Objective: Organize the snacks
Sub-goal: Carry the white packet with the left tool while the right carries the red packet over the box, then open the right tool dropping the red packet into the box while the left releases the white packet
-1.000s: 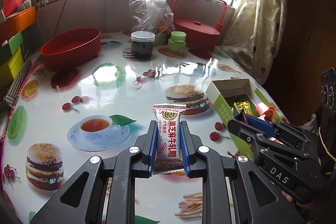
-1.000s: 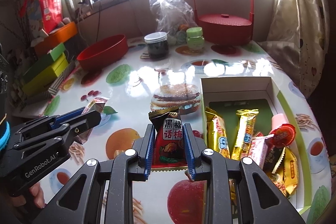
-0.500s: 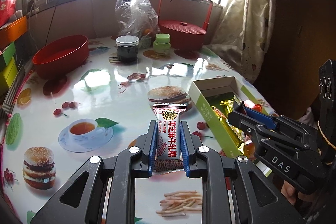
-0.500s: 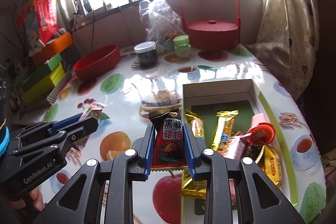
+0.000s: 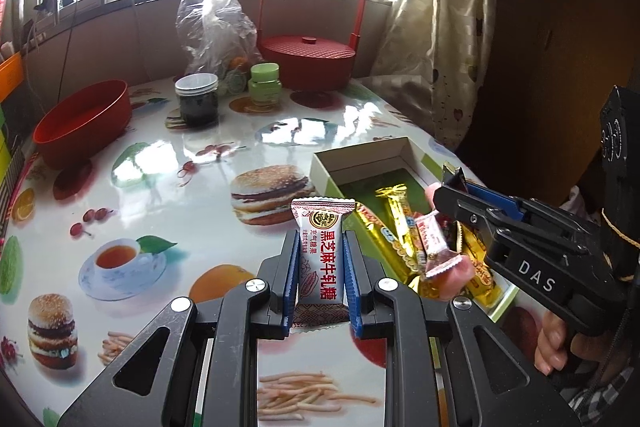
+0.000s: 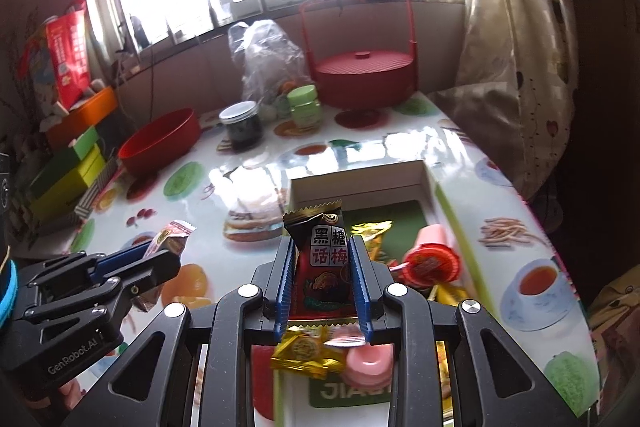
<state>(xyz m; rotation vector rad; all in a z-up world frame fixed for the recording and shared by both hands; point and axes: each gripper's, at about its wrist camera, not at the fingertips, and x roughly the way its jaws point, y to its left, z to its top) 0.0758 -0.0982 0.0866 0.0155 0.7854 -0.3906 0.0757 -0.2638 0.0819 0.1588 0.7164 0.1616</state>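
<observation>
My left gripper [image 5: 321, 259] is shut on a white candy packet with red lettering [image 5: 323, 255], held above the table just left of the open green snack box [image 5: 362, 159]. My right gripper [image 6: 320, 259] is shut on a dark red and black plum candy packet [image 6: 322, 259], held over the near half of the same box [image 6: 360, 179]. The box holds several wrapped snacks: gold bars [image 5: 394, 223], a pink-wrapped piece [image 5: 434, 247], a red round lollipop [image 6: 430, 261]. Each gripper shows in the other's view: the right one [image 5: 452, 187], the left one [image 6: 168, 255].
A red bowl [image 5: 84, 119], a dark jar [image 5: 197, 99], a green jar [image 5: 264, 83], a plastic bag [image 5: 216, 27] and a red lidded basket [image 5: 308, 55] stand at the back. Coloured boxes [image 6: 68, 171] stack at the left edge. A curtain [image 5: 432, 27] hangs right.
Both grippers have moved right and forward with their packets. The right gripper now hangs over the box, and the left one has come up beside the box's left wall.
</observation>
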